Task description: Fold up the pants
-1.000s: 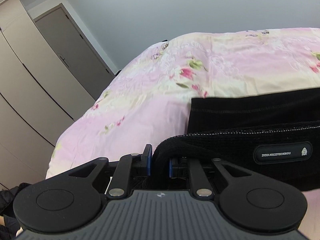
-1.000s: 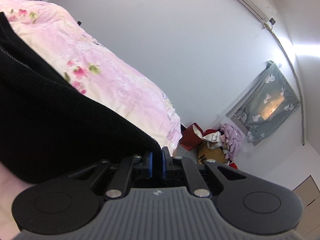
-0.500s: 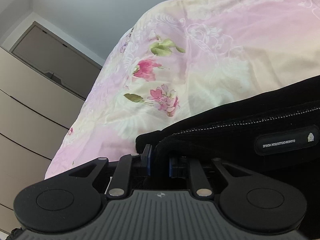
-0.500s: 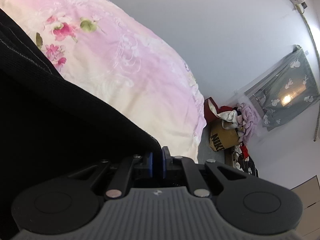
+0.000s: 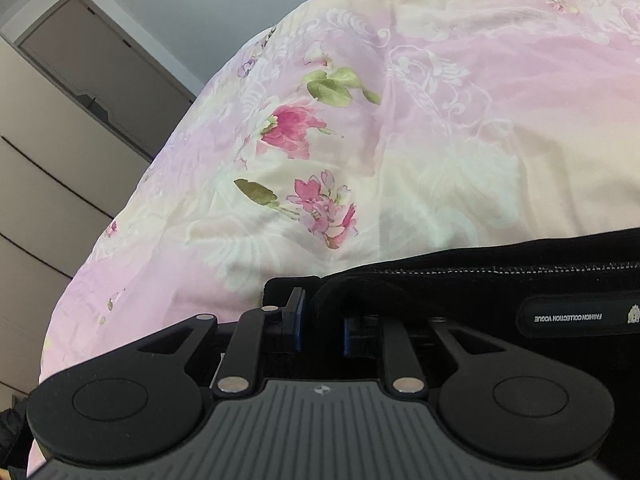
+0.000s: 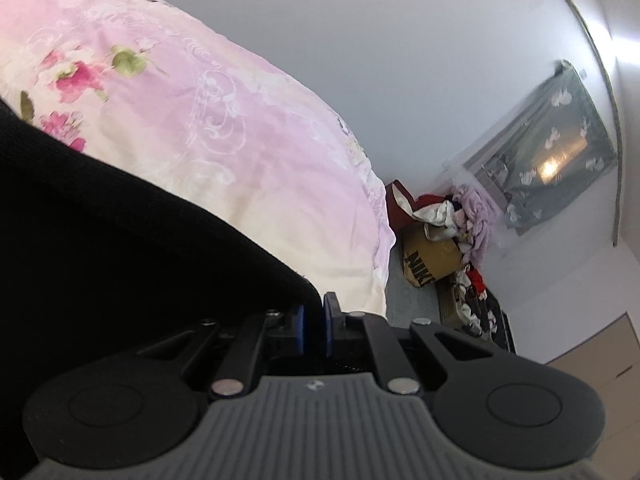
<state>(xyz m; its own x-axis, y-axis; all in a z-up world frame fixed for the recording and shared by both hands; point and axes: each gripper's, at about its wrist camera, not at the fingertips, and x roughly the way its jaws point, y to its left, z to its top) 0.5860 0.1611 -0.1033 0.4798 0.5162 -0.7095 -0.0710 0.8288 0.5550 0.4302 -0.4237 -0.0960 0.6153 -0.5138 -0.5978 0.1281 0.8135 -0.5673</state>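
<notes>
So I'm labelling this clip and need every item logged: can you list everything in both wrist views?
black knit pants: one, black, on the bed, waistband at both grippers
rubber brand patch: one, black with white lettering, on the waistband
floral quilt: one, pink and cream, covering the bed
wardrobe: one, beige, left of the bed
clothes pile: one, red, white and lilac, on the floor beyond the bed
brown box: one, black lettering, under the pile
patterned curtain: one, grey-green, far wall
left gripper: one, black with blue pads, jaws opening, waistband between them
right gripper: one, same build, shut on the pants' edge
</notes>
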